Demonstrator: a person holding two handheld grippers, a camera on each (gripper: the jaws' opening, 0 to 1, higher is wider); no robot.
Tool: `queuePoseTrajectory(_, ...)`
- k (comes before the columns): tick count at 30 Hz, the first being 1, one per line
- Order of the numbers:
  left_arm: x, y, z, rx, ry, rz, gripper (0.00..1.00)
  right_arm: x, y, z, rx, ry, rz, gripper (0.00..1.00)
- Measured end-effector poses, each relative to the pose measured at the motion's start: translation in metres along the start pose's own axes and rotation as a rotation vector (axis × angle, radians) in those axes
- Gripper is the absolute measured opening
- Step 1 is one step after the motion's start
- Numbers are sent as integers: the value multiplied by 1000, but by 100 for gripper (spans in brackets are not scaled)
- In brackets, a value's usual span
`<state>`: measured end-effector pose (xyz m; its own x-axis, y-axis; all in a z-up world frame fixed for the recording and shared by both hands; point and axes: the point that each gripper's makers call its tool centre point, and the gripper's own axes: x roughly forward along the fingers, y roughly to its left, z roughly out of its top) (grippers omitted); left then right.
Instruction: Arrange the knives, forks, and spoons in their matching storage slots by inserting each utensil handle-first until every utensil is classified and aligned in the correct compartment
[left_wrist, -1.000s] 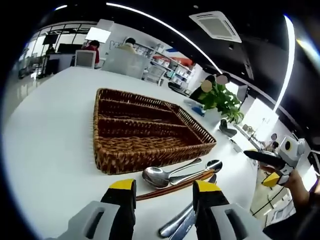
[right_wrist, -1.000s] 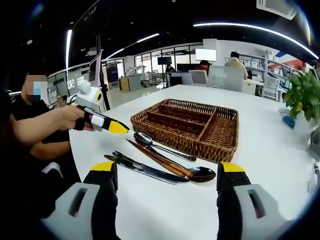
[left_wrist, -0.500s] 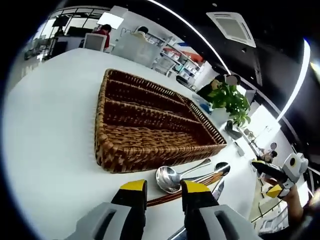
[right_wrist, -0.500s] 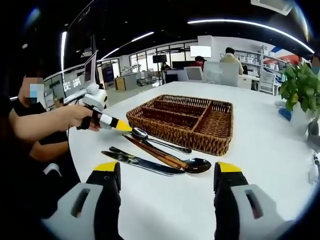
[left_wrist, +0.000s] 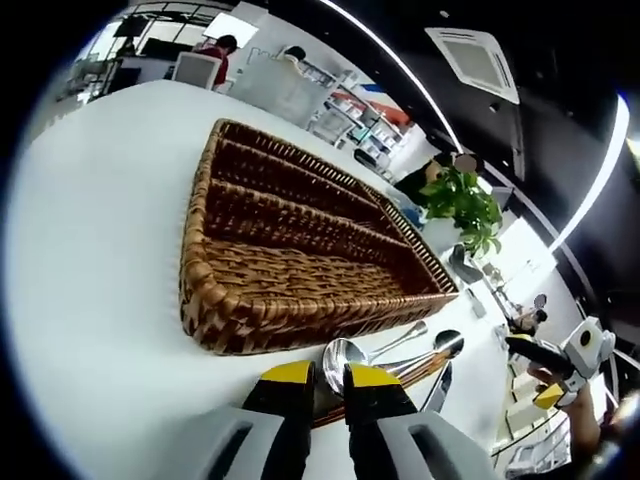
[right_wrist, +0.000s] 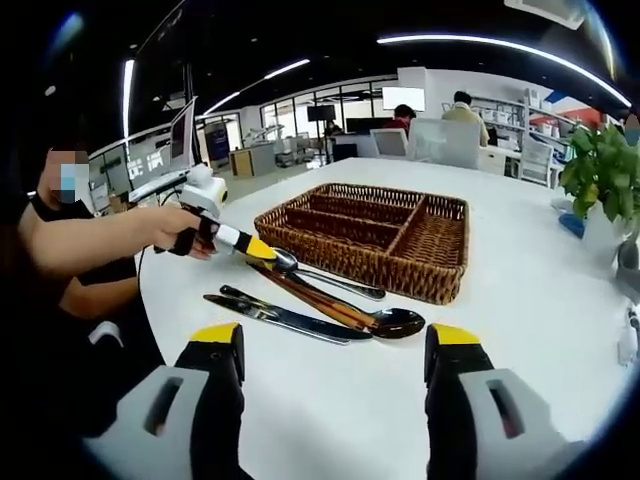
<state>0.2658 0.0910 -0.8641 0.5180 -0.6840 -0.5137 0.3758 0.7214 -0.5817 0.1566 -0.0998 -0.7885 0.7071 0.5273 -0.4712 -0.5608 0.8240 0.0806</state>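
A brown wicker basket (left_wrist: 250, 330) (right_wrist: 345, 262) with several long slots lies on the white table. In front of it lie a metal spoon (left_wrist: 342, 353) (right_wrist: 285, 261), a wooden-handled spoon (left_wrist: 425, 358) (right_wrist: 330, 308) and a dark metal knife (right_wrist: 290, 320) (left_wrist: 438, 378). My left gripper (left_wrist: 329, 375) (right_wrist: 256, 249) sits low on the table, its jaws drawn to a narrow gap around the wooden handle's end, just below the metal spoon's bowl. My right gripper (right_wrist: 330, 340) (left_wrist: 545, 352) hovers open over the near table, short of the cutlery, with nothing between its jaws.
A potted plant (left_wrist: 462, 203) (right_wrist: 603, 165) stands beyond the basket's far end. The person's arm (right_wrist: 100, 240) reaches in from the left. The table edge (right_wrist: 150, 300) curves close behind the knife. Desks and seated people are far behind.
My left gripper has dropped toward the table and moved up to the cutlery, and its jaws have narrowed from wide apart to almost together. The right gripper has barely moved.
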Motion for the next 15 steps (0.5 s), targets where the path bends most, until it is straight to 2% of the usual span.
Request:
queuePoseTrajectory(7,-3,-5,-4,0,15,-22,3,2,3,0,1,2,5,73)
queuePoseTrajectory(11,-7,-7,-2,-39,-7,-48,1,3,4,0,-4,7,8,73)
queuePoseTrajectory(15,-9,-7,1,-60,-34,-44,1,3,5,0,-8,10,10,73)
